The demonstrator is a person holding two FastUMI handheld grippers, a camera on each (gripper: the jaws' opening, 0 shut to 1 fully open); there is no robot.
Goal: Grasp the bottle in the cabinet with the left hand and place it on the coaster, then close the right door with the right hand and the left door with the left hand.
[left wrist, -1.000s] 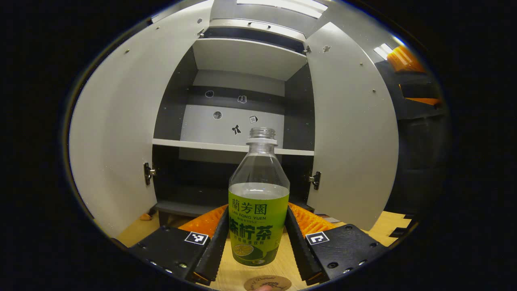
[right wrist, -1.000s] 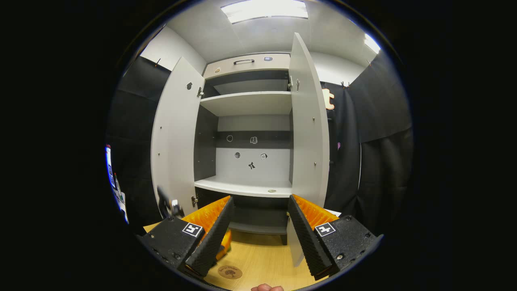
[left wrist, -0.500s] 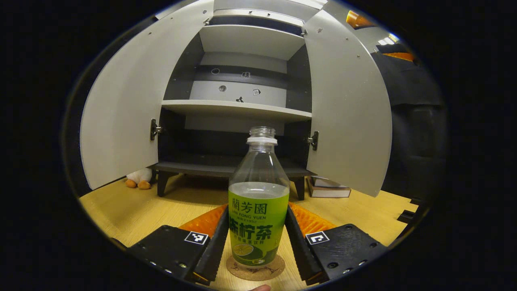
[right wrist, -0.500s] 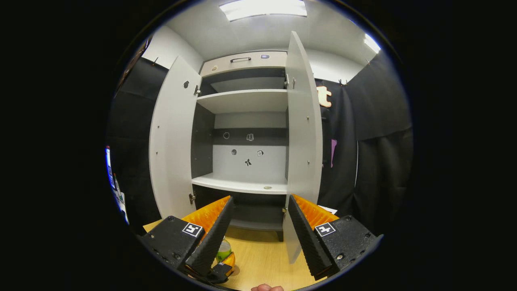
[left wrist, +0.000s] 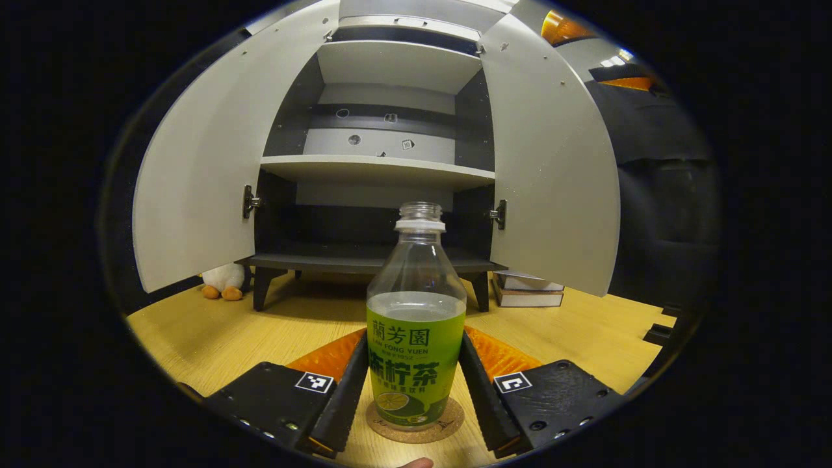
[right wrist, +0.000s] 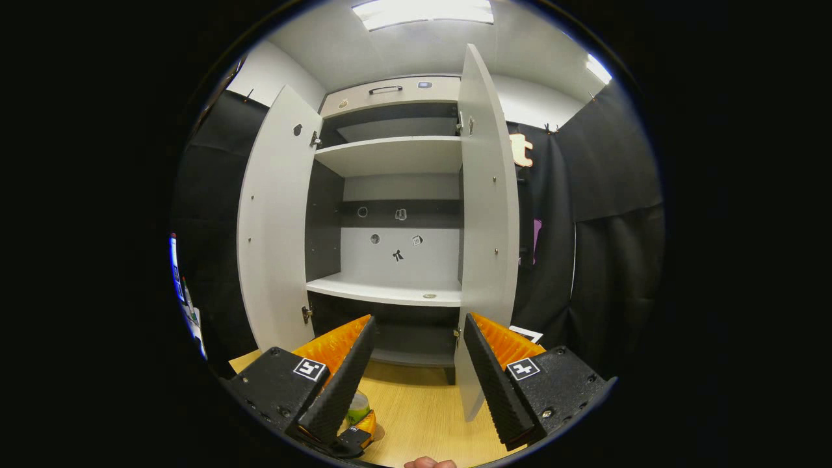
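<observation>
A clear bottle (left wrist: 416,273) with a green label and no cap stands upright on a round cork coaster (left wrist: 450,424) on the wooden table. My left gripper (left wrist: 414,351) is shut on the bottle, both fingers pressing the label's sides. Behind it the cabinet stands with its left door (left wrist: 195,175) and right door (left wrist: 552,162) wide open. In the right gripper view my right gripper (right wrist: 419,322) is open and holds nothing, facing the cabinet from farther back, close to the right door (right wrist: 487,214). The bottle (right wrist: 357,409) and a part of the left gripper peek out low at the left.
A plush toy (left wrist: 221,283) lies by the cabinet's left leg, and books (left wrist: 526,292) are stacked by its right leg. A small round object (right wrist: 429,296) rests on the white middle shelf (right wrist: 390,289). Bare wooden table (left wrist: 260,331) spreads around the coaster.
My left gripper carried the bottle down and back from the cabinet onto the coaster. The right gripper drifted slightly, still open.
</observation>
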